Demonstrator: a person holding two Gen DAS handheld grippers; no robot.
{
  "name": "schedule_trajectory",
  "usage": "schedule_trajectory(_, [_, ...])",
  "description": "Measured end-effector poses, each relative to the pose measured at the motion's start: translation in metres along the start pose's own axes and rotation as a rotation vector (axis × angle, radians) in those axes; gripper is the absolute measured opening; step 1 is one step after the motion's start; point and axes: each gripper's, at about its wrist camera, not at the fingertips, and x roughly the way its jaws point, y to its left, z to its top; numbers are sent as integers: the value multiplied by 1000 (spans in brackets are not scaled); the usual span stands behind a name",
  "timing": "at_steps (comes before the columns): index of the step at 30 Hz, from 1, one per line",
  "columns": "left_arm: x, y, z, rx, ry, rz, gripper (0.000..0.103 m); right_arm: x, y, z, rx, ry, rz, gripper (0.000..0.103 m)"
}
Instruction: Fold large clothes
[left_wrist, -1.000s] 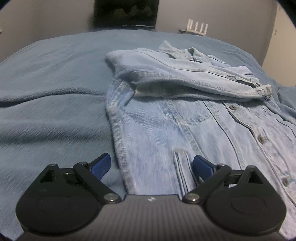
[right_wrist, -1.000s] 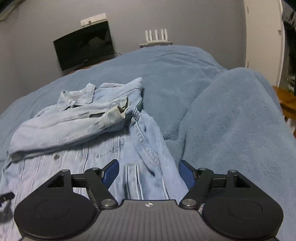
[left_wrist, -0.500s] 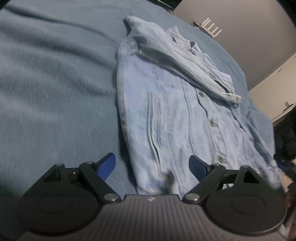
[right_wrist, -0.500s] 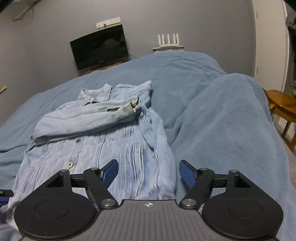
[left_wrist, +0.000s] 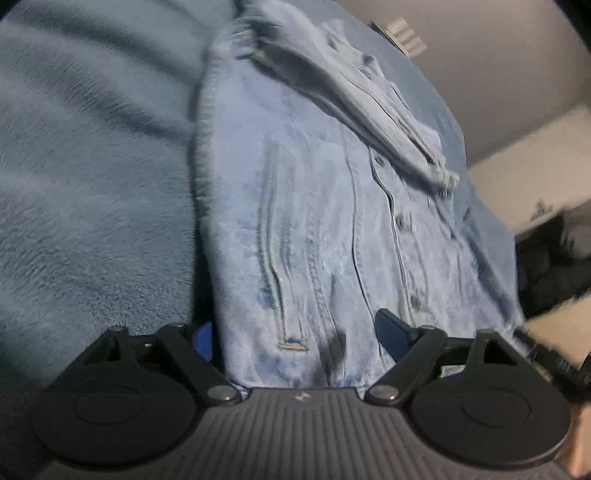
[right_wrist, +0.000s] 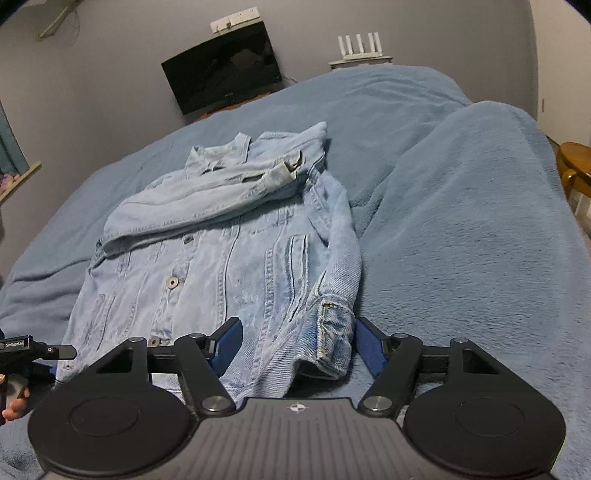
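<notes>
Seemingly unclenched, both closing grippers straddle the jacket (right_wrist: 229, 236) hem, left contact blurred.

The jacket (right_wrist: 221, 258) is lying spread out on the blanket (right_wrist: 461, 240), collar at the far end, hem at the near end. One sleeve (right_wrist: 207, 195) is lying across the chest; the other sleeve (right_wrist: 340, 266) is running down the jacket's right side. Behind the bed, a screen (right_wrist: 225, 66) is sitting against the wall, a router (right_wrist: 360, 48) to its right. A wooden table (right_wrist: 574, 162) is standing off the bed's right edge.
</notes>
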Motion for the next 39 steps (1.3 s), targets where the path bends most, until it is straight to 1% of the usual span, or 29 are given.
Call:
schedule_trajectory(1, [-2,-7,-3,42,-2,15,45,4,-1,1,10,4,-3,65])
schedule_trajectory(2, [-6,-15,-6,84,-18,48,20,7,-2,2,23,6,-3,62])
schedule_trajectory(3, [-11,-21,-8,109,-34,59,14,9,-5,2,34,4,7,61])
schedule_trajectory(4, [-16,-21,-9,113,-37,33,11,12,-7,3,45,7,18,55])
schedule_trajectory(5, [-21,-19,-10,106,-39,8,10,16,-9,4,55,18,21,33])
schedule_trajectory(7, [-32,-16,-5,67,-57,-14,8,20,-10,5,59,31,40,24])
schedule_trajectory(8, [-38,-14,-1,45,-66,-44,8,18,-8,5,48,19,45,21])
schedule_trajectory(10, [-56,-15,6,19,-87,-87,5,10,-5,7,44,-8,73,19])
schedule_trajectory(13, [-90,-24,20,18,-135,-122,4,-16,-6,10,92,-47,184,17])
schedule_trajectory(14, [-106,-27,24,27,-158,-125,4,-26,-5,11,97,-60,216,17])
schedule_trajectory(16, [-130,-28,30,59,-173,-119,3,-41,-6,11,116,-64,281,17])
schedule_trajectory(17, [-136,-26,31,63,-166,-112,3,-46,-7,10,126,-54,308,17])
schedule_trajectory(18, [-139,-23,30,70,-141,-93,3,-48,-8,8,133,-38,321,17])
schedule_trajectory(19, [-135,-21,28,85,-109,-54,4,-48,-9,7,135,-20,313,17])
schedule_trajectory(21, [-118,-17,20,134,-24,49,4,-38,-15,-1,122,23,238,17])
schedule_trajectory(23, [-104,-13,13,148,19,88,4,-24,-23,-6,140,62,187,18])
schedule_trajectory(24, [-100,-10,9,144,23,97,4,-19,-25,-10,144,76,177,19])
schedule_trajectory(25, [-97,-7,6,133,26,97,6,-17,-24,-13,126,73,165,20])
schedule_trajectory(26, [-95,-4,4,119,32,104,12,-17,-21,-14,100,65,154,22])
schedule_trajectory(27, [-92,-2,2,109,34,113,17,-18,-16,-14,65,61,140,24])
schedule_trajectory(29, [-92,4,1,96,33,88,38,-18,-11,-12,29,55,121,27])
schedule_trajectory(30, [-92,7,2,92,37,80,43,-16,-11,-12,25,56,119,28])
schedule_trajectory(32, [-86,10,7,85,39,86,64,-10,-9,-10,26,60,116,30])
schedule_trajectory(33, [-80,10,11,80,45,100,68,-7,-7,-11,25,62,111,30])
schedule_trajectory(34, [-70,9,9,82,49,121,69,-4,-6,-11,18,62,105,31])
schedule_trajectory(36, [-58,9,13,80,40,170,69,-1,-5,-13,-4,57,92,32])
schedule_trajectory(37, [-52,11,17,62,22,170,70,1,-4,-15,-16,57,86,33])
schedule_trajectory(38, [-46,14,21,38,4,150,70,2,-3,-16,-27,54,82,34])
schedule_trajectory(39, [-43,20,25,-6,-23,90,70,3,-3,-19,-34,51,81,35])
